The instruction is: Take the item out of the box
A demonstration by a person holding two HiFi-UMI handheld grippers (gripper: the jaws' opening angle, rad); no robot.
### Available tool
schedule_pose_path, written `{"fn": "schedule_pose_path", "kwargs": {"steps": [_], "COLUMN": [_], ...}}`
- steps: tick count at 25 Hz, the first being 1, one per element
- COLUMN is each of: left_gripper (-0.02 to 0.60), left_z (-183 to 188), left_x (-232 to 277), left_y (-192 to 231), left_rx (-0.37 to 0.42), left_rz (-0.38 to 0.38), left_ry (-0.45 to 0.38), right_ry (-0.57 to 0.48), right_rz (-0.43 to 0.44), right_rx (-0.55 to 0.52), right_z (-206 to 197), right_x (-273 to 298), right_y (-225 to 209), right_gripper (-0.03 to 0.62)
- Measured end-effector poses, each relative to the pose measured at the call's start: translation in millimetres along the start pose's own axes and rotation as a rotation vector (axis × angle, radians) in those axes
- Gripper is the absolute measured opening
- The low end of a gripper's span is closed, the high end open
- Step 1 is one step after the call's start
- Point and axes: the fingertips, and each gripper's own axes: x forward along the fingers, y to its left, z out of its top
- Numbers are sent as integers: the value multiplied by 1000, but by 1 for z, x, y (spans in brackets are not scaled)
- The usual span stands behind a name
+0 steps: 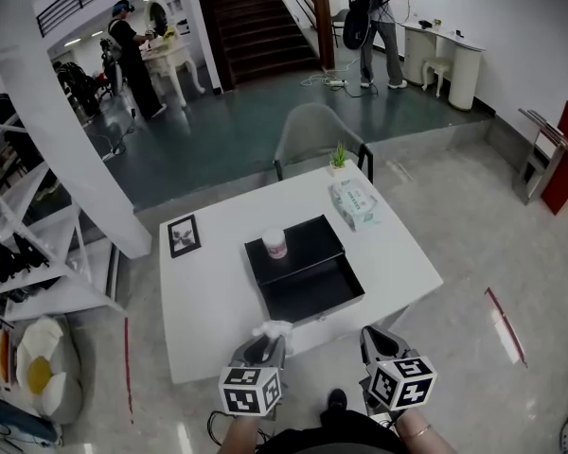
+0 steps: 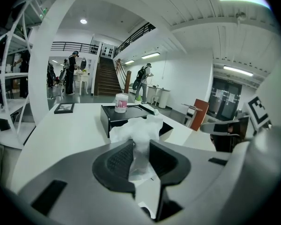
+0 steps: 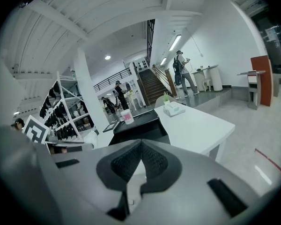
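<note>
Left tool (image 2: 140, 150) clamped on crumpled white paper (image 2: 133, 131), already out of the box (image 1: 310, 291) just ahead, which looks empty. Right tool (image 3: 141, 150) pinched together, holding nothing. Removal looks done; maybe set paper on surface (image 1: 208, 301).

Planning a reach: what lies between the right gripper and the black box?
Only bare white table separates right gripper from black box, shown in head view.
</note>
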Motion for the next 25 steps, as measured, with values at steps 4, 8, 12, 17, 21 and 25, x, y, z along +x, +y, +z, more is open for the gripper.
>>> {"fn": "schedule_pose_path", "kwargs": {"steps": [4,8,12,17,21,25], "left_gripper": [97,97,97,97,97,97], "left_z": [-3,-3,-1,3,7,10], "left_x": [0,3,6,9,12,16], "left_y": [0,0,1,3,3,4], "left_rx": [-13,-21,-36,-38,-38,-36], "left_rz": [3,6,8,14,16,17], "left_ry": [0,-4,-8,-13,-13,-14], "right_ry": [1,9,16,18,21,25], "right_rz": [-8,-6,-4,2,9,13], "right_rx": [-11,-22,-34,-44,-48,-51], "right_z": [1,0,2,3,5,7], "right_x": [2,5,6,10,13,17], "right_y": [-1,-4,-5,-4,-5,-5], "right_gripper": [0,0,0,0,0,0]}}
